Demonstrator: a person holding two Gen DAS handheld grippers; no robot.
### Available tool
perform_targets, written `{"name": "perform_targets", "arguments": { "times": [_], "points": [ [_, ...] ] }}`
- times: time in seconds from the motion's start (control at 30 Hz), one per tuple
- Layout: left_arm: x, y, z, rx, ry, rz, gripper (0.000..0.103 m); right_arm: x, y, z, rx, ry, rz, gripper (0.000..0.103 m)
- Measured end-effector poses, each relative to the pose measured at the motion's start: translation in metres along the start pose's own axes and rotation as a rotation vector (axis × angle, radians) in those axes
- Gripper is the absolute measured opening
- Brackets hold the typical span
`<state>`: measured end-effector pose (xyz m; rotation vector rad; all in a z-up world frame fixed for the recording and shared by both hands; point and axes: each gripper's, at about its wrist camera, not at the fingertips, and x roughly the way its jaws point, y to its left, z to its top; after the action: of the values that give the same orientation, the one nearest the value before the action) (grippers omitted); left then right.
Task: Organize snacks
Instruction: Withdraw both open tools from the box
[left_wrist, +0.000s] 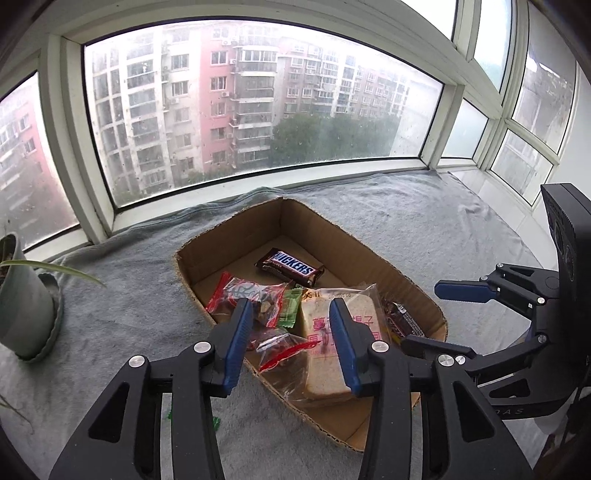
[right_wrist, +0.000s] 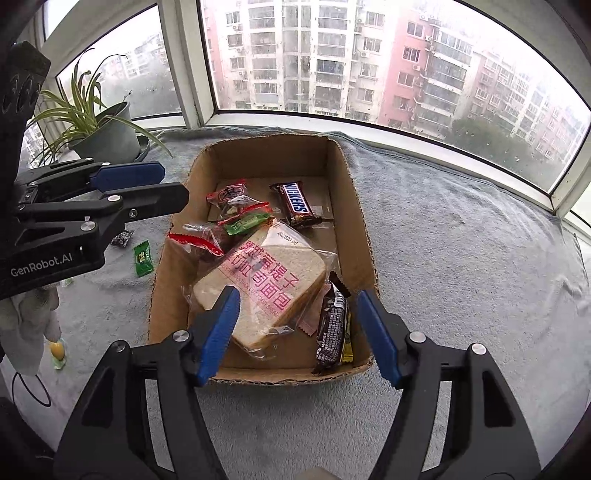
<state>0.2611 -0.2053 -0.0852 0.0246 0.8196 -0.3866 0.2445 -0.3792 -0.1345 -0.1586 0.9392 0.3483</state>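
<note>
A shallow cardboard box lies on a grey towel by the window. Inside are a Snickers bar, a bagged bread slice, a dark wrapped bar, red-edged clear packets and a green candy. My left gripper hangs open over the box's near-left part, nothing between its fingers. My right gripper stands open above the bread and the dark bar, gripping nothing.
On the towel left of the box lie a green candy, a small dark candy and a yellowish item. A potted plant stands at the left. Window frames close off the far side.
</note>
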Motion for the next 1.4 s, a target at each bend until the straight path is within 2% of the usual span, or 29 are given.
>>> {"name": "perform_targets", "arguments": {
  "times": [0.37, 0.57, 0.7, 0.9, 1.07, 1.23, 1.4],
  "points": [
    [-0.031, 0.007, -0.003, 0.005, -0.044, 0.026, 0.042, -0.024, 0.016, 0.002, -0.003, -0.028, 0.011, 0.069],
    [-0.066, 0.023, -0.012, -0.006, -0.075, 0.04, 0.042, -0.049, 0.037, 0.001, -0.004, -0.074, 0.055, 0.069],
    [-0.094, 0.041, -0.026, -0.003, -0.094, 0.074, 0.042, -0.062, 0.055, -0.001, -0.012, -0.101, 0.099, 0.069],
    [-0.135, 0.085, -0.058, -0.078, -0.101, 0.118, 0.042, -0.071, 0.086, -0.005, -0.031, -0.114, 0.18, 0.069],
    [-0.16, 0.114, -0.098, -0.142, -0.082, 0.16, 0.042, -0.068, 0.119, -0.014, -0.066, -0.097, 0.245, 0.069],
    [-0.171, 0.13, -0.143, -0.19, -0.031, 0.195, 0.042, -0.057, 0.149, -0.027, -0.101, -0.076, 0.285, 0.069],
    [-0.165, 0.148, -0.176, -0.251, 0.025, 0.215, 0.042, -0.034, 0.167, -0.029, -0.086, -0.044, 0.301, 0.069]
  ]
}}
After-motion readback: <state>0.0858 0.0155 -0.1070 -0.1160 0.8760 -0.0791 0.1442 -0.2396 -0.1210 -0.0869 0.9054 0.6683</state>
